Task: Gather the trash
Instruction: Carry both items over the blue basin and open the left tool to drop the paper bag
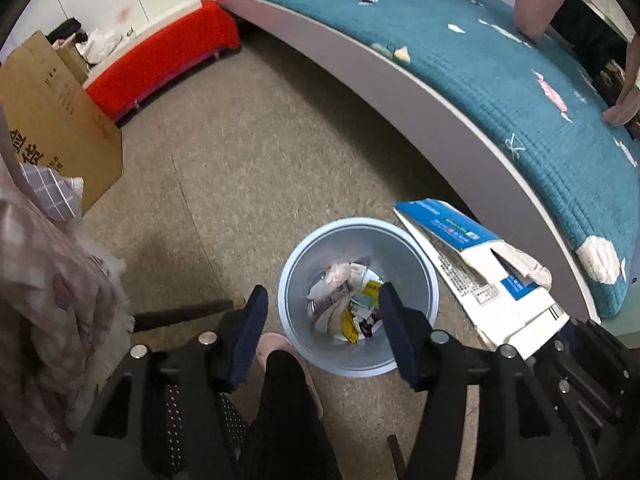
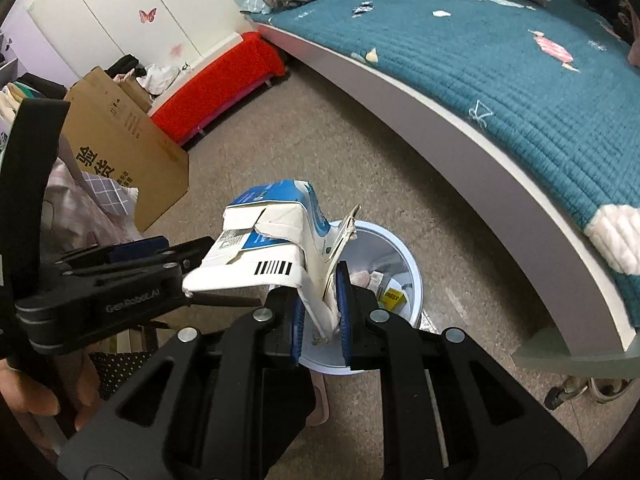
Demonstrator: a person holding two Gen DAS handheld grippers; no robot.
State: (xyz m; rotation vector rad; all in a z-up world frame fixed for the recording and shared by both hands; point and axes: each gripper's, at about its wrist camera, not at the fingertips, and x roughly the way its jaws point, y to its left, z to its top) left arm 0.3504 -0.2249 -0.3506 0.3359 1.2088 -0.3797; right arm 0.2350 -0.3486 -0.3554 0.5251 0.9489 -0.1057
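A pale blue trash bin (image 1: 424,276) stands on the floor, holding crumpled paper and a yellow wrapper (image 1: 370,290). My left gripper (image 1: 323,292) hangs open right above the bin with nothing between its fingers. A flattened blue and white carton (image 2: 272,240) is pinched at its lower edge by my right gripper (image 2: 322,316), which is shut on it, just over the near rim of the bin (image 2: 414,276). In the left wrist view the carton (image 1: 480,272) shows to the right of the bin. A finger (image 2: 136,249) of the left gripper shows left of the carton.
A bed with a teal quilt (image 1: 500,64) runs along the right, with small scraps (image 1: 402,54) lying on it and a person's hand (image 1: 532,4) resting there. A brown cardboard box (image 1: 52,120), a red bench (image 1: 160,56) and clothes (image 1: 48,280) stand left. A slippered foot (image 1: 276,346) is beside the bin.
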